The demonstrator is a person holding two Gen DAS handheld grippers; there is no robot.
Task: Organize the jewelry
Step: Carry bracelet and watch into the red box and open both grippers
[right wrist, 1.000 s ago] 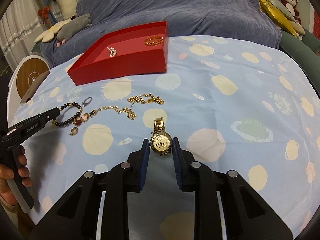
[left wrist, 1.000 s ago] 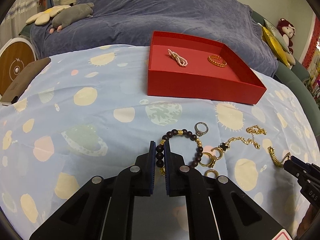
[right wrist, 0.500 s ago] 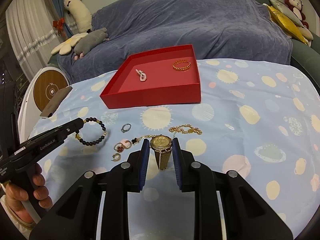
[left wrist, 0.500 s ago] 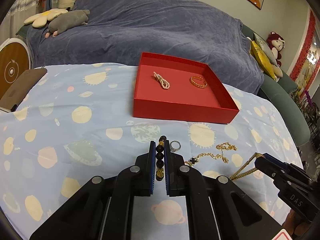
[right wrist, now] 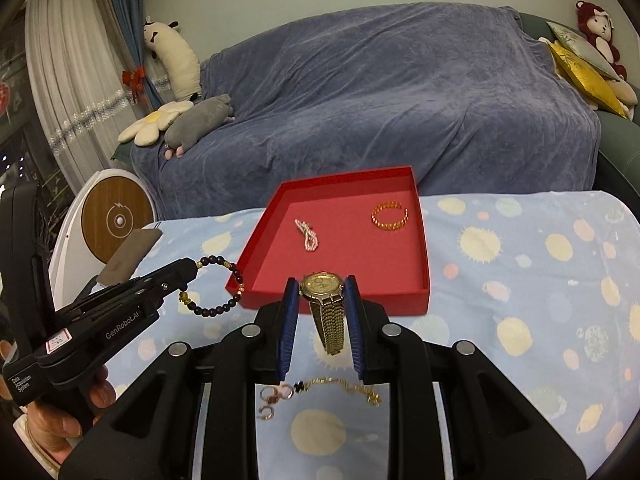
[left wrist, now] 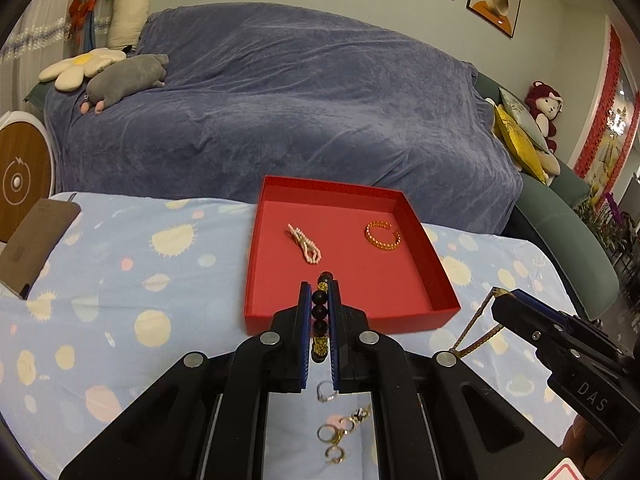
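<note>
My left gripper (left wrist: 320, 292) is shut on a dark bead bracelet (left wrist: 321, 312) with gold beads and holds it in the air before the red tray's (left wrist: 348, 318) near wall. The bracelet (right wrist: 216, 292) hangs from that gripper (right wrist: 192, 266) in the right wrist view. My right gripper (right wrist: 322, 292) is shut on a gold watch (right wrist: 324, 286), its band hanging down, just short of the red tray (right wrist: 332, 302). The right gripper (left wrist: 502, 300) shows in the left view with the band dangling. A pearl piece (left wrist: 305, 244) and a gold bangle (left wrist: 383, 235) lie in the tray.
Rings and hoop earrings (left wrist: 334, 436) and a gold chain (right wrist: 344, 386) lie on the blue planet-print cloth (right wrist: 520, 280) below the grippers. A brown flat object (left wrist: 32, 240) lies at the table's left edge. A blue-covered sofa (left wrist: 280, 100) stands behind.
Both grippers have risen from the cloth and moved toward the red tray, the left carrying the bead bracelet and the right carrying the gold watch.
</note>
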